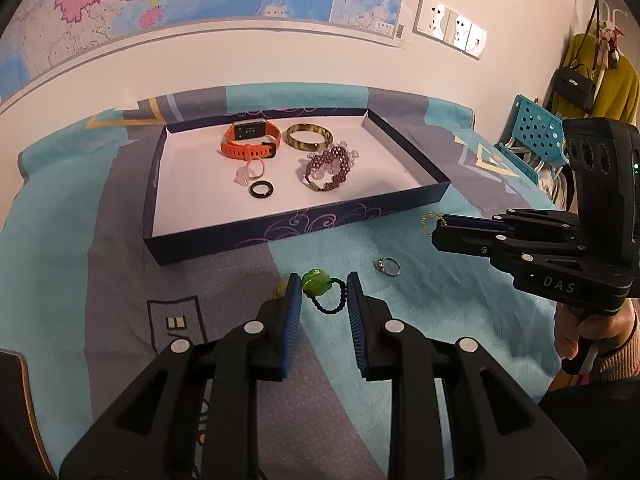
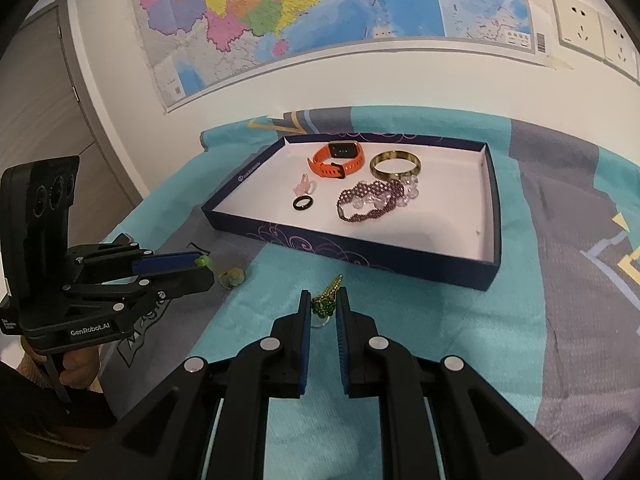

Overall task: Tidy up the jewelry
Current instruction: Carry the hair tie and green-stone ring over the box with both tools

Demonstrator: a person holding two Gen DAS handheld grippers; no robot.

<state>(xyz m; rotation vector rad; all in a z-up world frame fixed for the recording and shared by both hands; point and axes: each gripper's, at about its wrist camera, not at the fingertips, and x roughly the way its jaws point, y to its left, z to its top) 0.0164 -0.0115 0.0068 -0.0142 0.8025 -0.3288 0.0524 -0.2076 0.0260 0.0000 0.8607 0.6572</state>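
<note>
In the left wrist view, your left gripper [image 1: 323, 294] stands narrowed around a green bead on a black cord loop [image 1: 320, 286]; the bead sits by the left pad and the cord reaches toward the right one, and whether the pads really pinch it or it lies on the cloth just beyond them you cannot tell from here. Ahead on the blue patterned cloth [image 1: 420, 320] rests the dark shallow tray [image 1: 280, 232], already holding an orange watch [image 1: 250, 140], a yellowish bangle [image 1: 309, 138], a purple beaded bracelet [image 1: 328, 170], a black ring [image 1: 262, 189] and a pale pink ring [image 1: 252, 170]. A small silver ring [image 1: 387, 267] lies loose on the cloth to the right, and farther right your right gripper [image 1: 438, 226] carries something with a gold chain at its tip. In the right wrist view, that right gripper [image 2: 323, 306] is nearly closed on a green beaded piece with a gold chain [image 2: 325, 300], held clear in front of the tray [image 2: 360, 258]. Off to the left, the green bead shows at the tip of your left gripper [image 2: 200, 262], which suggests it is held, and a small yellow-green trinket [image 2: 233, 277] lies on the cloth beside it. You seem to be mid-carry with both pieces; next, bring each over the tray's near wall, lower onto bare white floor clear of the bracelet, and only then let go.
</note>
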